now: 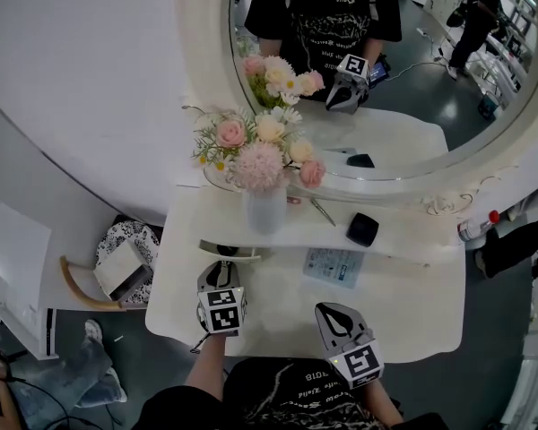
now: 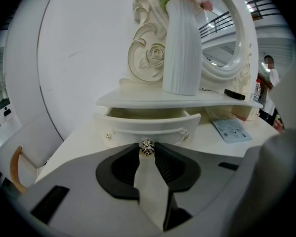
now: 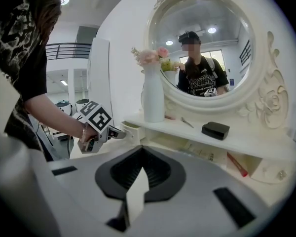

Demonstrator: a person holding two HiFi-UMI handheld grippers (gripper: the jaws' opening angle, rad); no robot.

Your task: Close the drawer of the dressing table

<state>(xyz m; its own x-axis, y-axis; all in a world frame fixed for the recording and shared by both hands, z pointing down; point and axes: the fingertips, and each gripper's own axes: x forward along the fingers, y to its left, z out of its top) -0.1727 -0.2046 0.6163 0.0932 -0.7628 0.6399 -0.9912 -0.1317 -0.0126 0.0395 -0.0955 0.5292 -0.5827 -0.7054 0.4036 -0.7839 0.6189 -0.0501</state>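
Observation:
The white dressing table (image 1: 403,321) has a small drawer (image 2: 138,127) under its raised shelf, pulled partly out toward me. Its metal knob (image 2: 147,147) sits between the tips of my left gripper (image 2: 147,150), which is shut on it. In the head view the left gripper (image 1: 222,264) reaches the drawer (image 1: 229,251) at the table's left. The right gripper view shows that left gripper (image 3: 117,133) at the drawer front (image 3: 130,130). My right gripper (image 1: 330,308) hovers over the table's front, shut with nothing in it; its pads meet at the tip (image 3: 142,154).
A white vase of flowers (image 1: 264,209) stands on the shelf above the drawer, with a black box (image 1: 362,229) and a thin metal clip (image 1: 321,210) to its right. A printed card (image 1: 334,267) lies on the tabletop. A chair (image 1: 117,271) stands left of the table.

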